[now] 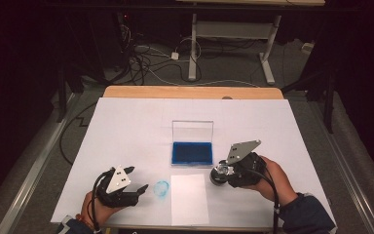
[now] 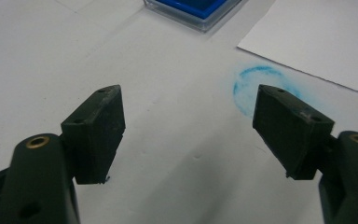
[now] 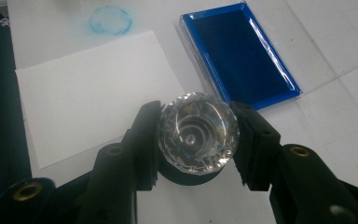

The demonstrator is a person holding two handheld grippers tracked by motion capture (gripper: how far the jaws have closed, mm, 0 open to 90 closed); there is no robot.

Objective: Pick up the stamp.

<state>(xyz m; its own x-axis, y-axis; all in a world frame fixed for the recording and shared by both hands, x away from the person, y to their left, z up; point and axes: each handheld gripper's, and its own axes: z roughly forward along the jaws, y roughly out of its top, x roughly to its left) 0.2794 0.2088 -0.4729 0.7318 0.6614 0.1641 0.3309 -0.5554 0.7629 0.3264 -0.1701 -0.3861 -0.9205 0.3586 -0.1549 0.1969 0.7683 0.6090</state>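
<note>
My right gripper [image 1: 218, 175] is shut on a round stamp [image 3: 198, 135] with a faceted clear-crystal top, pinched from both sides by its jaws. It hovers near the front right corner of an open blue ink pad [image 1: 192, 152], whose clear lid [image 1: 192, 130] stands upright behind it. A white sheet of paper [image 1: 189, 199] lies in front of the pad. Left of the sheet there is a faint blue ring-shaped stamp mark [image 1: 161, 188] on the white table cover. My left gripper [image 1: 139, 178] rests low just left of that mark [image 2: 249, 86], open, with nothing between its jaws.
The white cover [image 1: 126, 126] spans most of the table, with a wooden strip [image 1: 190, 91] showing at the far edge. Beyond it are floor cables and the white legs of another desk [image 1: 193, 48].
</note>
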